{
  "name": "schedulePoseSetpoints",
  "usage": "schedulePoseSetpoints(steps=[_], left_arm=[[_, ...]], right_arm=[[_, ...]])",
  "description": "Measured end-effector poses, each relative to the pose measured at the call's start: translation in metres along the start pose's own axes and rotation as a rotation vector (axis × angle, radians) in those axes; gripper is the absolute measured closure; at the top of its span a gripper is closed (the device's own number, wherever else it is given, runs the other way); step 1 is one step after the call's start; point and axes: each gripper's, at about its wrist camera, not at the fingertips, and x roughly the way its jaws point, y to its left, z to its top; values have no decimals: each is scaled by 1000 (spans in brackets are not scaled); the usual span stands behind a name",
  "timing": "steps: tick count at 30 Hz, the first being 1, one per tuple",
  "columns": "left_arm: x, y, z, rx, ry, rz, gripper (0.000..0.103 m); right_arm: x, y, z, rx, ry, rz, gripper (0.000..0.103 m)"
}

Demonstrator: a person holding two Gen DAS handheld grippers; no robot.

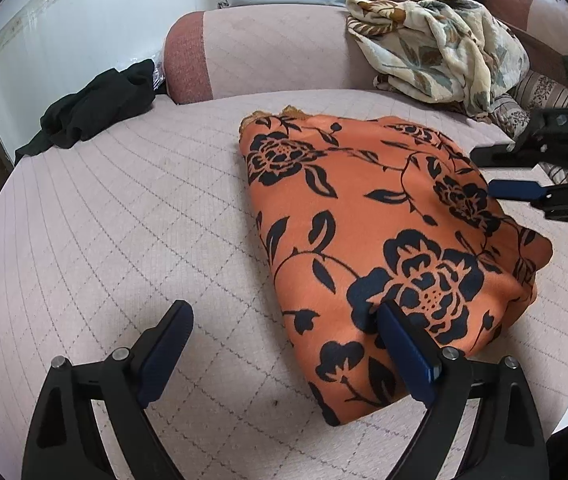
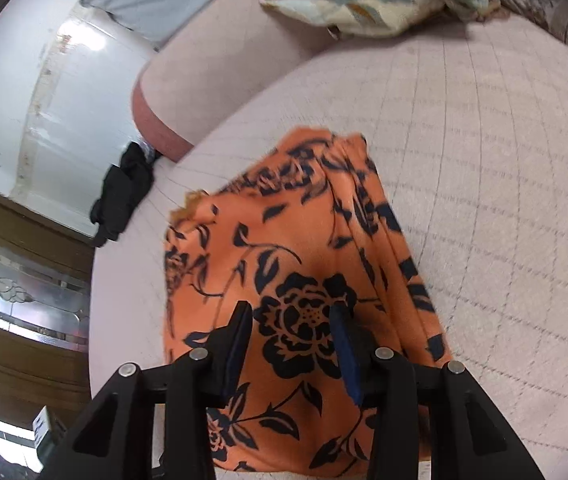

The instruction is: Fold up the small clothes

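Observation:
An orange garment with a black flower print (image 1: 384, 232) lies folded into a compact bundle on the pale quilted bed (image 1: 124, 220). My left gripper (image 1: 284, 320) is open at the bundle's near left edge, its right finger (image 1: 400, 344) resting on the cloth and its left finger over bare bed. My right gripper (image 2: 292, 320) is open and hovers just over the same garment (image 2: 284, 240), holding nothing. It also shows in the left wrist view (image 1: 488, 172) above the bundle's far right side.
A black garment (image 1: 92, 112) lies crumpled at the bed's far left edge. A cream floral blanket (image 1: 436, 52) is heaped at the back right against the padded headboard (image 1: 268, 52). A wooden frame and glass panel (image 2: 20, 292) stand to the left of the bed.

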Motion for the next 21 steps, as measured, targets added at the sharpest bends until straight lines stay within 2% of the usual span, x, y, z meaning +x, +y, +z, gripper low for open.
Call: schedulePoseSetpoints(steps=[3, 8, 14, 21], left_arm=[[-1, -3, 2, 9, -8, 5, 10], [-3, -4, 7, 18, -19, 0, 10], [-2, 11, 22, -29, -7, -108, 10], [8, 30, 32, -93, -15, -21, 10]], right_arm=[[-19, 0, 3, -13, -56, 14, 44], [-27, -15, 10, 22, -55, 13, 40], [-19, -37, 15, 85, -11, 26, 39], [-23, -49, 19, 109, -16, 46, 39]])
